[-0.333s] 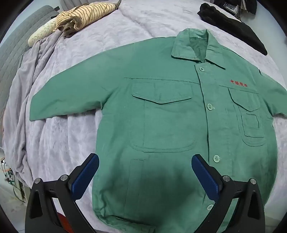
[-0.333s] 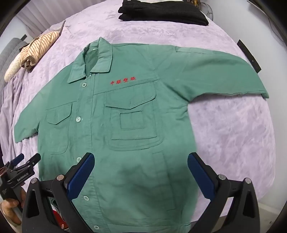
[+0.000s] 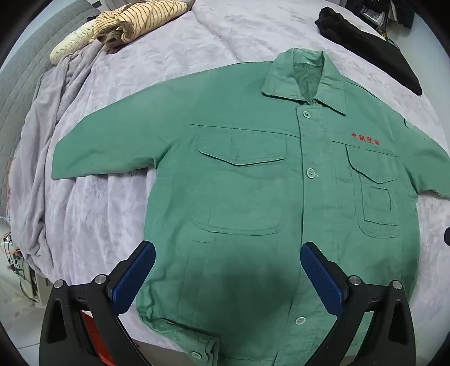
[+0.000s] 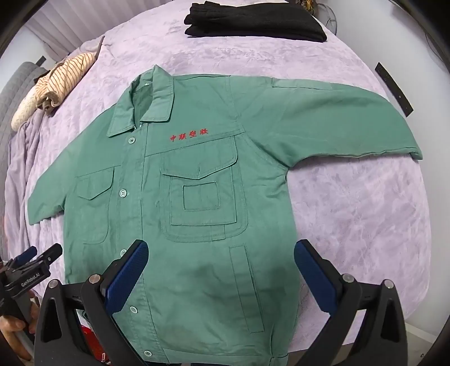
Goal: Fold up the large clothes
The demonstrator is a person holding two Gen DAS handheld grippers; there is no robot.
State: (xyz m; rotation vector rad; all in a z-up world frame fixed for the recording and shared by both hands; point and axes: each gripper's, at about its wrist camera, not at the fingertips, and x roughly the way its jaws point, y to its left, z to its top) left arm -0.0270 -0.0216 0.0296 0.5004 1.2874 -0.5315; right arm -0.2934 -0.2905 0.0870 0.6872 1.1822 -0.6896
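In the left wrist view, a green jacket (image 3: 253,197) is seen spread flat, front up and buttoned, on a bed covered by a lilac blanket (image 3: 197,50). Its collar is turned toward one o'clock and its hem toward six o'clock. One sleeve is stretched out toward nine o'clock; the other is cut off by the frame edge at three o'clock. Red embroidered characters (image 3: 365,139) are read above the chest pocket at two o'clock. The left gripper (image 3: 227,277) is held above the lower part of the jacket with its blue-padded fingers (image 3: 135,274) wide apart and nothing between them. A striped cream garment (image 3: 132,22) is bunched at eleven o'clock, and a black folded garment (image 3: 365,45) is laid at one o'clock.

In the right wrist view, the same jacket (image 4: 197,211) is shown filling the centre, collar toward eleven o'clock, with a long sleeve extended toward two o'clock and the other sleeve toward nine o'clock. The right gripper (image 4: 220,276) is poised over the hem area, its fingers (image 4: 315,277) spread apart and closed on nothing. The left gripper (image 4: 36,254) is glimpsed at eight o'clock, just beside the jacket's edge. The black garment (image 4: 253,19) is placed at twelve o'clock, the striped one (image 4: 56,84) at ten o'clock.
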